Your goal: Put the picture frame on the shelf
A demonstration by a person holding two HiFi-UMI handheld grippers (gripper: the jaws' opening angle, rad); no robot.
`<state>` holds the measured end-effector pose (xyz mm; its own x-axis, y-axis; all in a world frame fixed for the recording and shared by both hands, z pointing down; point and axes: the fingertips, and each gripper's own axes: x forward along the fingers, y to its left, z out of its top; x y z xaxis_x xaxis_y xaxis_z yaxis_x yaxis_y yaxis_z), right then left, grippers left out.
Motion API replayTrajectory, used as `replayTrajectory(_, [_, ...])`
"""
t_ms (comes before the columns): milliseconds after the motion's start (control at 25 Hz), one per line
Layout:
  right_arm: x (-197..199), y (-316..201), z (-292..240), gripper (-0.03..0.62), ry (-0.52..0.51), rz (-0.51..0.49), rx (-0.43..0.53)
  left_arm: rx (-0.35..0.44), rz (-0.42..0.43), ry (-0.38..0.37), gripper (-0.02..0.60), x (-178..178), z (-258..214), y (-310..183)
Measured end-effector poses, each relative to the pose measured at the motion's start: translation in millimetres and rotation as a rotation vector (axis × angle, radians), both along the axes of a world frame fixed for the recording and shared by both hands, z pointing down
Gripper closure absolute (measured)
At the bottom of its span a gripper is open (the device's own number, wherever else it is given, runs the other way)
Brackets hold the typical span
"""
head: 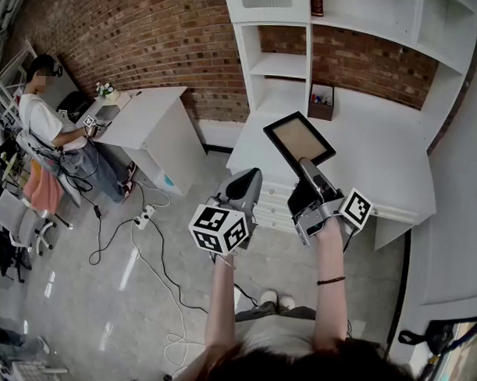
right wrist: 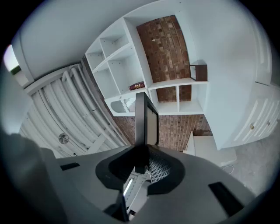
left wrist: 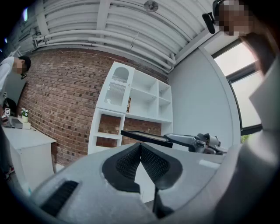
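Note:
A black picture frame [head: 299,139] with a tan inside hangs in the air over the white desk [head: 380,152], tilted. My right gripper [head: 308,171] is shut on its near edge. In the right gripper view the picture frame [right wrist: 144,120] stands edge-on between the pads. My left gripper [head: 246,182] is shut and holds nothing, to the left of the frame and lower. From the left gripper view the picture frame [left wrist: 146,138] shows as a thin dark slab above the jaws. The white shelf unit [head: 280,66] with open compartments rises behind the desk.
A small dark box [head: 321,101] stands at the back of the desk. A dark book [head: 317,4] is on an upper shelf. A second white table [head: 143,116] stands at left, with a seated person [head: 46,120] beside it. Cables [head: 150,253] trail on the floor.

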<state>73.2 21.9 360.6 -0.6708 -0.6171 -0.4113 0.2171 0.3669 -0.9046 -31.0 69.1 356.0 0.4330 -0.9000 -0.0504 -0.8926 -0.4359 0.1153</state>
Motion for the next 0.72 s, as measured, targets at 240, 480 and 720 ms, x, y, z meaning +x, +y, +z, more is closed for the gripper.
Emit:
replayTrajectory(240, [3.9,-2.0,2.7,0.523,0.002,-0.003,0.007,-0.007,0.007,-0.009,0.571,3.7,1.1,-1.1])
replayTrajectory(480, [5.4,-0.3,2.2,0.523,0.006,-0.004,0.007,-0.014,0.009,-0.012,0.571,6.0,0.9,0.9])
replayTrajectory(720, [9.2,4.1,3.3,0.523,-0.005,-0.015,-0.005,-0.016,-0.004,-0.008,0.571,10.5,0.5,6.8])
